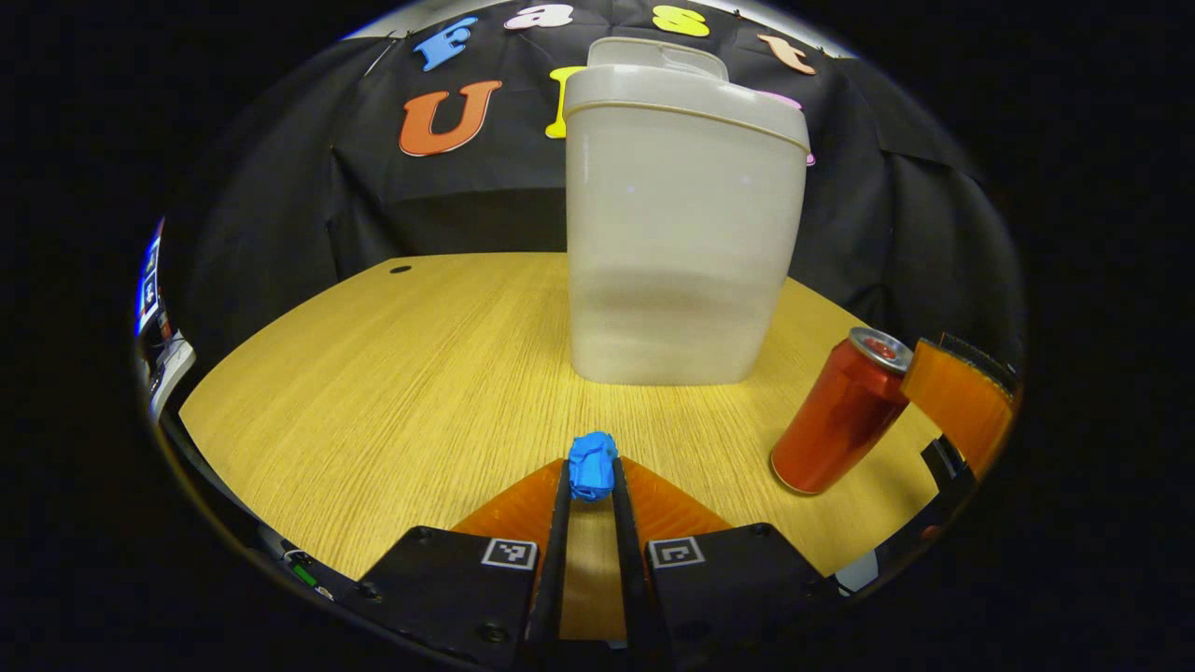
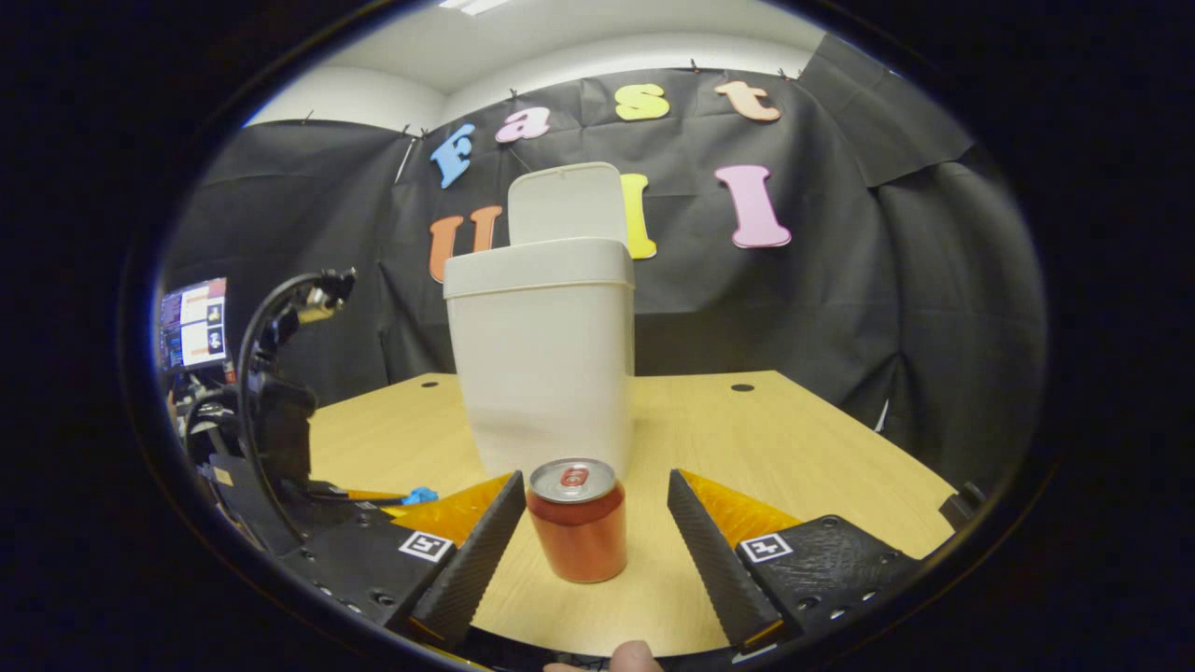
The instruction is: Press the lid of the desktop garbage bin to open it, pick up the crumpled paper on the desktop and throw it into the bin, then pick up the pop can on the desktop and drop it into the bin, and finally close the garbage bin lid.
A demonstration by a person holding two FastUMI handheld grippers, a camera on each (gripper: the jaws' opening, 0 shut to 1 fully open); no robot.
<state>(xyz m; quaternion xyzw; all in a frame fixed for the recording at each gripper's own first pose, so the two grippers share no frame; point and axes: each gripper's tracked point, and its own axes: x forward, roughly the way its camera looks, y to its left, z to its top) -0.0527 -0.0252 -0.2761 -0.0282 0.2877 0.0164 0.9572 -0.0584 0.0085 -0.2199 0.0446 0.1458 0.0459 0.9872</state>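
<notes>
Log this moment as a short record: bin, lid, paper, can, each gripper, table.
bin: tall white plastic garbage bin, upright on the table
lid: white flap lid, raised open
paper: crumpled blue paper ball, pinched between the left gripper's fingers
can: red metal pop can, upright on the table, between the right gripper's fingers, untouched
left gripper: shut on the paper, low over the table
right gripper: open, straddling the can
table: light wooden tabletop
</notes>
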